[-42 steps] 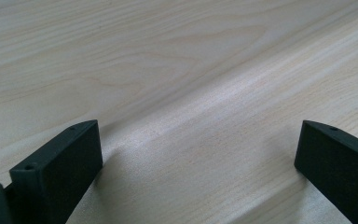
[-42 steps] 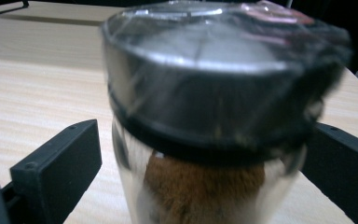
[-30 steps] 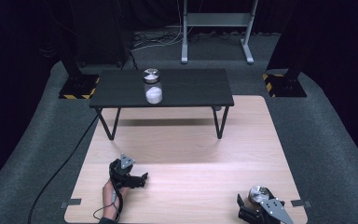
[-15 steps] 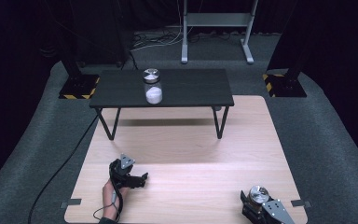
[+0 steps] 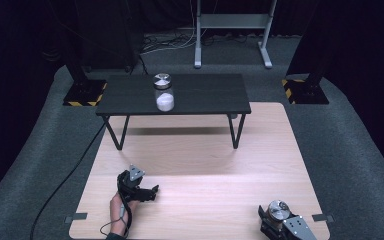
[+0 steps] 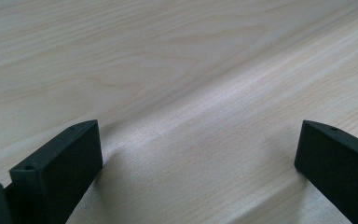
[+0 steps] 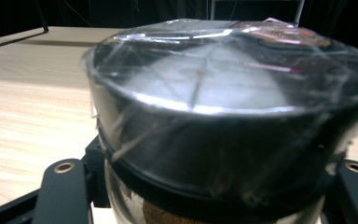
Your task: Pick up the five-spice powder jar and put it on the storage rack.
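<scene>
A laboratory or recording studio: black curtains (image 5: 25,45) enclose a grey carpeted floor (image 5: 360,165), yellow-and-black striped stand bases (image 5: 84,95) flank a low black surface (image 5: 200,95), a metal frame (image 5: 232,30) stands behind, and a cable (image 5: 65,185) trails across a pale wooden board (image 5: 220,170).

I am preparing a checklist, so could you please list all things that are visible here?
Jar with white powder: one, clear glass, silver lid, on the black table.
Jar with wrapped lid: one, dark lid under clear film, near right corner of the board.
Black table: one, far side.
Wooden board: one, pale, on grey carpet.
Left claw: open, resting on the board.
Right claw: shut on the jar with wrapped lid.
</scene>
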Available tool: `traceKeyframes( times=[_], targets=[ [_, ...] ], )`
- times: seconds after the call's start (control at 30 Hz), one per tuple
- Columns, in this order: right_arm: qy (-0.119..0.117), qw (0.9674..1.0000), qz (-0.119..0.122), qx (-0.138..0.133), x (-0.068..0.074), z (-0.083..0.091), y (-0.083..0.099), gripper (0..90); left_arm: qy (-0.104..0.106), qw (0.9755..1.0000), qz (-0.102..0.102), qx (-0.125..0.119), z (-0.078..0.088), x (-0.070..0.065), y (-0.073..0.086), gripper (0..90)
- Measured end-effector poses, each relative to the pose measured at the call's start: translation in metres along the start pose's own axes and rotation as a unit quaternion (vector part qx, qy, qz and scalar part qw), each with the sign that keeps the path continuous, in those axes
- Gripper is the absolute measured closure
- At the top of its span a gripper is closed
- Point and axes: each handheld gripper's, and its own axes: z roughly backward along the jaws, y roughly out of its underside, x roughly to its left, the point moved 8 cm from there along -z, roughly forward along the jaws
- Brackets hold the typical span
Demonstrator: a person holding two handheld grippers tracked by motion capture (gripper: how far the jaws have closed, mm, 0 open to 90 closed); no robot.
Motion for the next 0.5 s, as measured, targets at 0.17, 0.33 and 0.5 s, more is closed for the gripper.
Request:
traceKeyframes(
  times=[0.17, 0.33, 0.5],
  targets=[
    [-0.004, 0.9999, 0.007, -0.008, 0.002, 0.004, -0.007, 29.2, 0.000, 1.0000, 0.000, 0.000, 0.000, 0.000, 0.000, 0.4],
    [-0.004, 0.9998, 0.008, -0.015, 0.001, 0.006, -0.013, 29.1, 0.000, 1.0000, 0.000, 0.000, 0.000, 0.000, 0.000, 0.3],
    [-0.003, 0.9996, 0.010, -0.025, 0.001, 0.008, -0.018, 29.1, 0.001, 1.0000, 0.000, 0.000, 0.000, 0.000, 0.000, 0.3]
  ],
)
